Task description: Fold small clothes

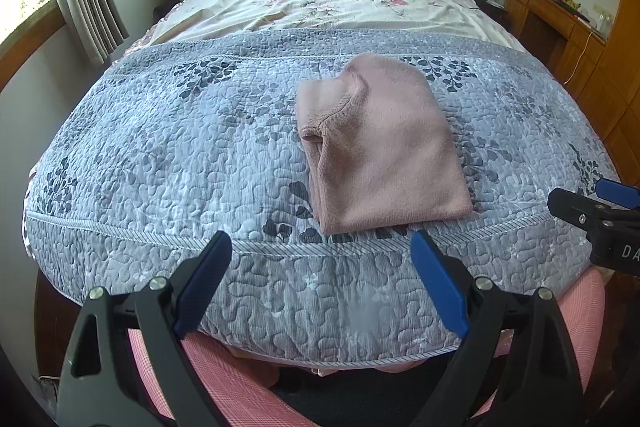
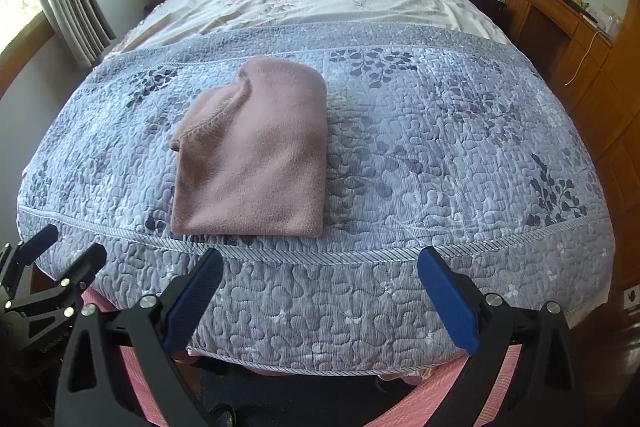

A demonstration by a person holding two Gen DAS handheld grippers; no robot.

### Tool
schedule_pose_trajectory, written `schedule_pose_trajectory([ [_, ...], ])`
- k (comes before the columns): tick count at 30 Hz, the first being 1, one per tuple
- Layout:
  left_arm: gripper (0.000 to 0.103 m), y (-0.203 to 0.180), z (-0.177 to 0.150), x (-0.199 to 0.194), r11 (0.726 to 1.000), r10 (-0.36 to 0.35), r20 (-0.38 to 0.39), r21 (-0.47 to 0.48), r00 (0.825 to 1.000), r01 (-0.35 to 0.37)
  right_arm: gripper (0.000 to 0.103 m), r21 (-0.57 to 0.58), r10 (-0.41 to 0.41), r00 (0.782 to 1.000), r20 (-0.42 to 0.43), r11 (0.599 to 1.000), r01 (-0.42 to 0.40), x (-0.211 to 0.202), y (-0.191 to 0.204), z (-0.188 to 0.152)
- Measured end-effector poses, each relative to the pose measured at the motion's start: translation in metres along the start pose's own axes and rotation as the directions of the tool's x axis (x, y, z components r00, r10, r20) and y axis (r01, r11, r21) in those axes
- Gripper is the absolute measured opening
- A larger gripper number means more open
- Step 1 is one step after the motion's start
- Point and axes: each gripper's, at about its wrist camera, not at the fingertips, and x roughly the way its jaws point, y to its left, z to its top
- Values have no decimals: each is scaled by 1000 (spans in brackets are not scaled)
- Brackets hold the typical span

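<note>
Grey quilt [image 1: 160, 147] bears folded pink garment [image 1: 380, 155]; left gripper [image 1: 320, 283] and right gripper [image 2: 320, 299] wide, empty; careless regrasp risks unfolding

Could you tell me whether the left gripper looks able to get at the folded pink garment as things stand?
Probably yes: the left gripper is open and empty, and only bare grey quilt lies between it and the pink garment.

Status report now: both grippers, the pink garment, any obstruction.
Left gripper open, empty, off the bed's near edge. Right gripper open, empty, alongside. Pink fleece garment lies folded on grey quilted bedspread. Nothing in the way.
</note>
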Motion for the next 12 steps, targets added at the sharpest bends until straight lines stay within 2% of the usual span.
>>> schedule_pose_trajectory([
  [12,90,-2,3,-2,1000,-2,10,3,1000,2,98,8,-6,1000,-15,1000,6,3,-4,0],
])
